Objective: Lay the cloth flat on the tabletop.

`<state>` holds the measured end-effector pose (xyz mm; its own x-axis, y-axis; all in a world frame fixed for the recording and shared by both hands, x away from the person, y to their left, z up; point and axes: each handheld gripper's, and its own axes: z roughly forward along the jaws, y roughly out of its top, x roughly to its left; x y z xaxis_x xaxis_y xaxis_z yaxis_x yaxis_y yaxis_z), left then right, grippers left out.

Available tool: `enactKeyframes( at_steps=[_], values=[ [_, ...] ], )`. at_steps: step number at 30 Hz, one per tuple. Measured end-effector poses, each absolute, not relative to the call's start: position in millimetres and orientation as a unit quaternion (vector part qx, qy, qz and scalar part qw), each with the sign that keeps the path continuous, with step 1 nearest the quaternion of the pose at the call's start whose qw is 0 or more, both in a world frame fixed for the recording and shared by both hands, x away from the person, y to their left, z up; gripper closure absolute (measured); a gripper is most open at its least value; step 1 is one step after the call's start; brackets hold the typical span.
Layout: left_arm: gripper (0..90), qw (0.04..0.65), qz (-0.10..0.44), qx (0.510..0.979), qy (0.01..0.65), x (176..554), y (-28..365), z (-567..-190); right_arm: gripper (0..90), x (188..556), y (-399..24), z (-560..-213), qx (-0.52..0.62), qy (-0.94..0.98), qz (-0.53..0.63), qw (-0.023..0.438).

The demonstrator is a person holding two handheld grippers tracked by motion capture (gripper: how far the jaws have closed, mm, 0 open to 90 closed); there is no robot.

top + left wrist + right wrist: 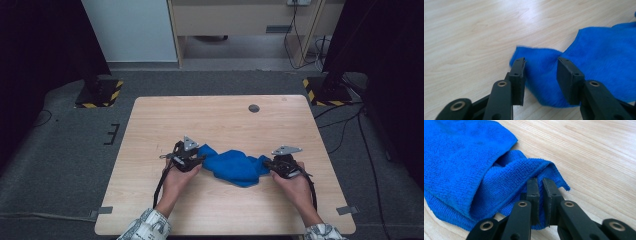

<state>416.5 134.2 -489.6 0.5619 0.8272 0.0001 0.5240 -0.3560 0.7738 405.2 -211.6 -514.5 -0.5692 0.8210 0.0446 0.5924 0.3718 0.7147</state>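
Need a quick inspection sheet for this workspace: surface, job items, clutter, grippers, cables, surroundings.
Surface: light wooden table, with a round grey disc near its far edge.
Job's things: crumpled blue cloth lying between the grippers.
Clutter: nothing seen.
Grippers: left gripper has jaws apart, with the cloth's corner behind the gap, unpressed; right gripper is clamped on a cloth fold.
Cables: black cable trails from the left gripper; floor cables on the right.
Surroundings: grey carpet, striped stand bases, cabinet behind.

Bare table (220, 117) all around the crumpled blue cloth (235, 167), the sole obstacle
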Motion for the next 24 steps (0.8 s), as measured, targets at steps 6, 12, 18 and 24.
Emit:
enactKeyframes(
  at_steps=[6,12,18,24],
  values=[
    [56.6,0.378,0.207,0.798,0.421,420,136,-486,66.9,404,-214,-510,0.439,0.807,0.360,0.163],
    [56.3,0.381,0.211,0.789,0.434,424,147,-487,44.9,399,-219,-501,0.455,0.794,0.361,0.180],
    [57.3,0.393,0.207,0.779,0.442,424,155,-485,55.4,401,-212,-484,0.438,0.791,0.387,0.183],
    [56.9,0.399,0.202,0.780,0.438,424,157,-486,64.0,416,-182,-481,0.419,0.799,0.396,0.173]
  ],
)
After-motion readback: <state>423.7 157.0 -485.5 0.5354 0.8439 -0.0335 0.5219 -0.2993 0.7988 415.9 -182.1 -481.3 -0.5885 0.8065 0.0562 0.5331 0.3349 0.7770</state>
